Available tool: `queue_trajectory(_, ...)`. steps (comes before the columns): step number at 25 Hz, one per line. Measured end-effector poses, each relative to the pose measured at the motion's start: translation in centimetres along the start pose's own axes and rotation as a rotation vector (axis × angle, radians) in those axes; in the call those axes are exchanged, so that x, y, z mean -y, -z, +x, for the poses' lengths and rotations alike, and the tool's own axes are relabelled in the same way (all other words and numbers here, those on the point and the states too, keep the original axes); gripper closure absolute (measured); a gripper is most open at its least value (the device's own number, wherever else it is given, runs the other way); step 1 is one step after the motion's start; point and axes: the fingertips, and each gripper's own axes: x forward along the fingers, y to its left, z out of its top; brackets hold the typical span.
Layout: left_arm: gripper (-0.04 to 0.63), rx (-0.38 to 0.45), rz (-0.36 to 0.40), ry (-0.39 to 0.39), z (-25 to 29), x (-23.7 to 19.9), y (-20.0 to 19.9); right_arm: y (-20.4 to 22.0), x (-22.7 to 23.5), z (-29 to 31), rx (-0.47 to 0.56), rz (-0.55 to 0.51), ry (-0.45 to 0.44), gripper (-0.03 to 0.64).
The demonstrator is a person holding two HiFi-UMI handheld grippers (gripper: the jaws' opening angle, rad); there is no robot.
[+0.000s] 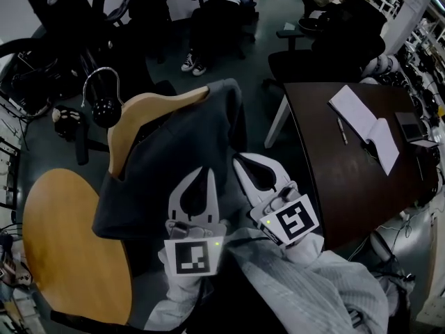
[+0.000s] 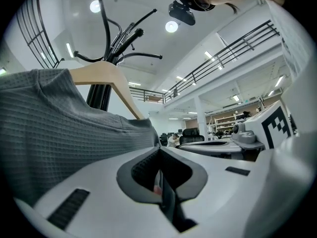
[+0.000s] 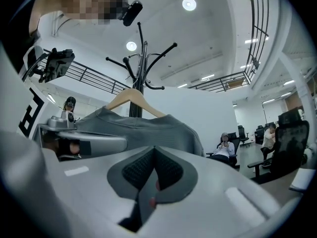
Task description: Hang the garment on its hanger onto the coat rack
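Note:
A grey knit garment (image 1: pixel 174 165) hangs on a wooden hanger (image 1: pixel 149 113). The hanger's metal hook (image 1: pixel 97 82) curls over a black knob of the coat rack (image 1: pixel 106 111). In the right gripper view the garment (image 3: pixel 143 128) and hanger (image 3: pixel 133 97) hang from the black rack (image 3: pixel 141 58), apart from my jaws. My left gripper (image 1: pixel 206 175) is shut and empty, its tip (image 2: pixel 159 152) just beside the cloth (image 2: pixel 59 123). My right gripper (image 1: pixel 238 162) sits next to it, also shut and empty (image 3: pixel 154 150).
A round wooden table (image 1: pixel 69 256) lies at the lower left. To the right, a dark table (image 1: pixel 348 158) carries an open notebook (image 1: pixel 365 124). Black office chairs (image 1: pixel 341 40) and a seated person (image 1: pixel 219 5) are beyond. More black rack arms (image 1: pixel 69 19) fill the upper left.

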Motion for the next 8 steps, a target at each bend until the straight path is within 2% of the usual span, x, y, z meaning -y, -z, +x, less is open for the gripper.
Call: queue_trajectory(8,0.591,0.009,0.018,0.006,-0.17,0.3,-0.54,-0.39,-0.1,-0.35,0.009,0.001,0.0,0.617)
